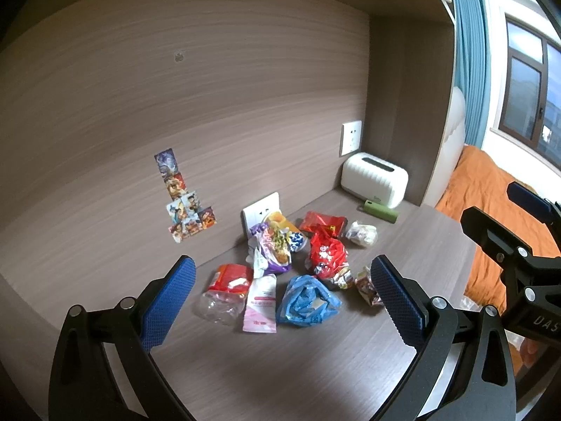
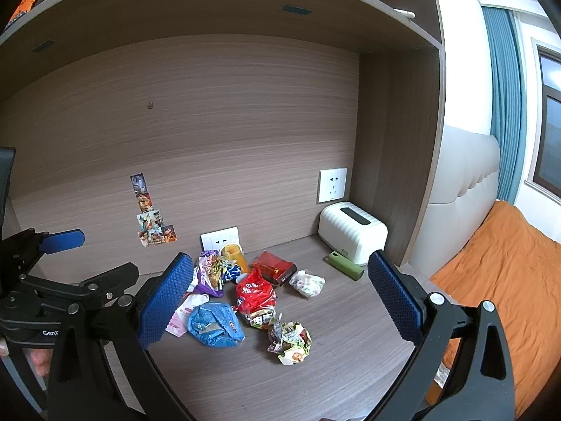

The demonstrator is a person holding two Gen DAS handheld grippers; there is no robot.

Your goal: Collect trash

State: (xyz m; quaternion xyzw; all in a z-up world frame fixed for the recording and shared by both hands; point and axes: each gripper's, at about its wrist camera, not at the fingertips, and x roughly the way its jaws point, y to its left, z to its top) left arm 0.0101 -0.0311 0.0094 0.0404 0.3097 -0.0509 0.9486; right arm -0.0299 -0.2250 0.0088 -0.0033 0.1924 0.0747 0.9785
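right tool: jaws wide, empty | trash pile on desk | left tool alongside

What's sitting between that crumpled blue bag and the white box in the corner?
In the right wrist view, a red snack bag, a red carton and a white wad lie between the blue bag and the white box.

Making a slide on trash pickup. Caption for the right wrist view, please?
Open right gripper hovers over crumpled wrappers on a wooden desk.
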